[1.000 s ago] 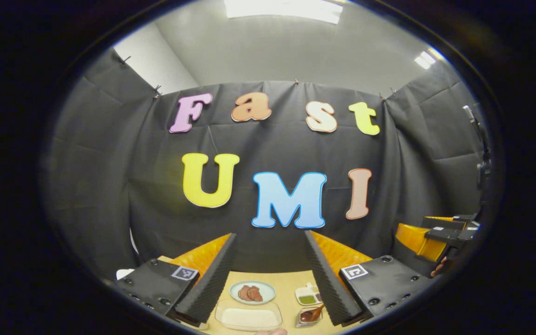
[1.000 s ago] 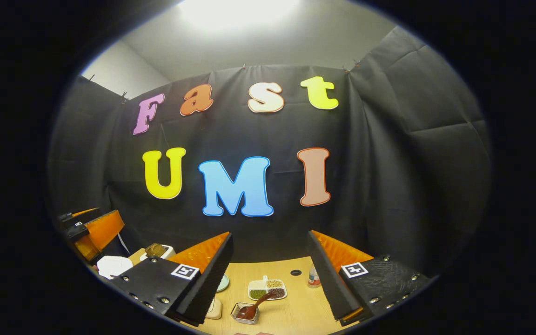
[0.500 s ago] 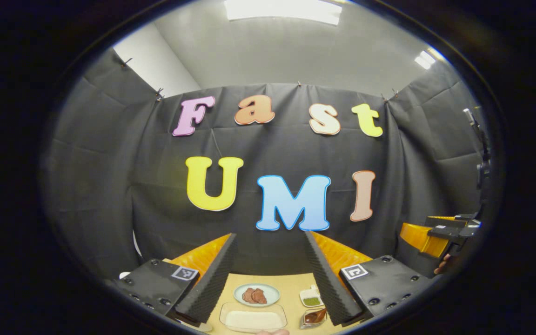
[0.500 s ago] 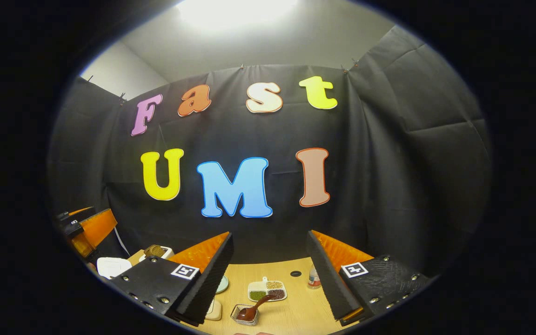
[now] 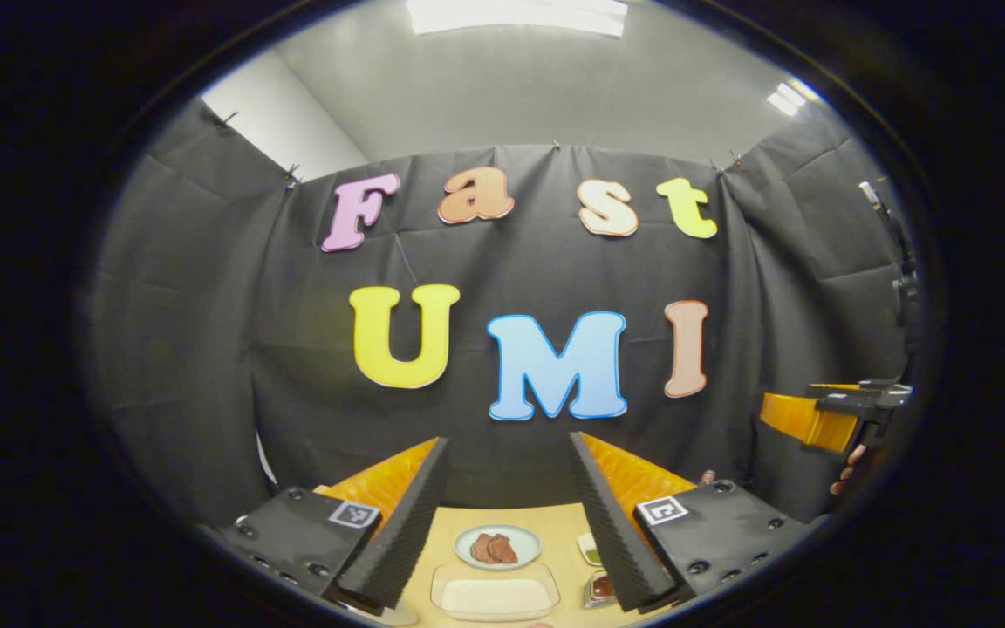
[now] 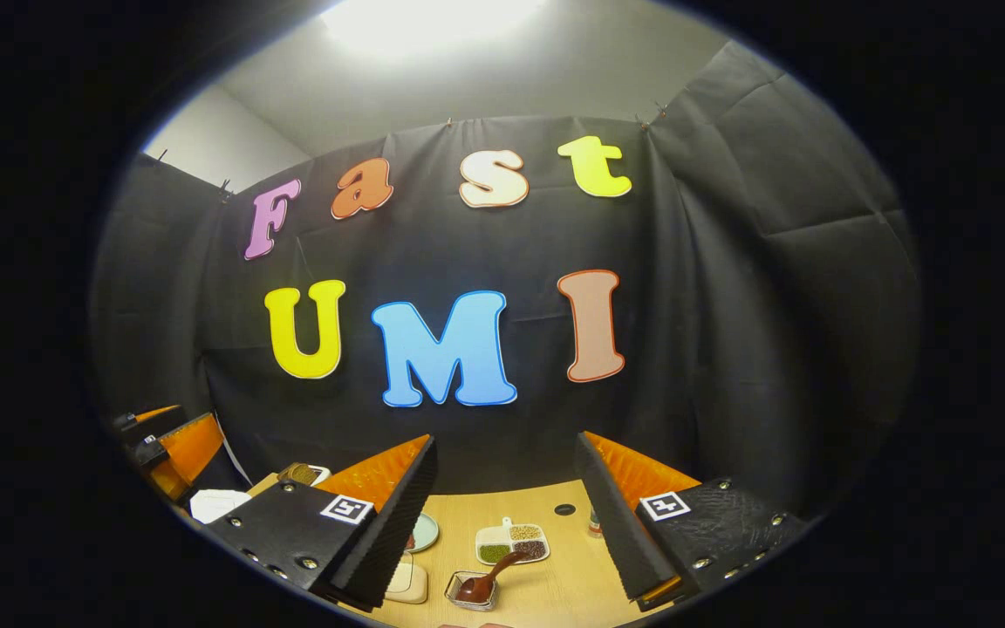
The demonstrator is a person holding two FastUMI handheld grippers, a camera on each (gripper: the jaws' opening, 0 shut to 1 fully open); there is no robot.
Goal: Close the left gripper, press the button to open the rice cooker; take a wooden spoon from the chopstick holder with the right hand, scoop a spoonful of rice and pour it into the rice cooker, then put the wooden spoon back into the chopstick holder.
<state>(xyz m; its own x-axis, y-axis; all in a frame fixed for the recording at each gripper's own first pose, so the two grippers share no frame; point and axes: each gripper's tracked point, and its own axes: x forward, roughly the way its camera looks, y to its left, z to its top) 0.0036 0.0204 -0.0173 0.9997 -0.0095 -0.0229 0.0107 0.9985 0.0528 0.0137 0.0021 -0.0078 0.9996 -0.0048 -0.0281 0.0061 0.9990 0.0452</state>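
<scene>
My left gripper [image 5: 508,439] hangs open and empty above the table's near edge, pointing at the booth wall. Between its fingers lie a clear dish of white rice [image 5: 494,597] and a small clear holder [image 5: 598,588] with something brown in it. My right gripper [image 6: 507,438] is open and empty too, high over the wooden table [image 6: 555,576]. Below it a brown wooden spoon [image 6: 489,577] leans in the small clear holder [image 6: 470,590]. A white object [image 6: 216,504] sits at the far left, partly behind my finger. The right gripper [image 5: 830,417] shows at the right of the left gripper view.
A plate of brown food [image 5: 497,547] sits beyond the rice dish. A divided dish of beans [image 6: 513,542], a small bottle [image 6: 595,522] and a pale tub with brown contents [image 6: 302,474] stand on the table. The left gripper [image 6: 173,440] hovers at the left edge.
The left gripper view has drifted left, so the dishes sit farther right and lower. The other gripper has risen in it. The right gripper view has barely shifted. Both grippers stay open.
</scene>
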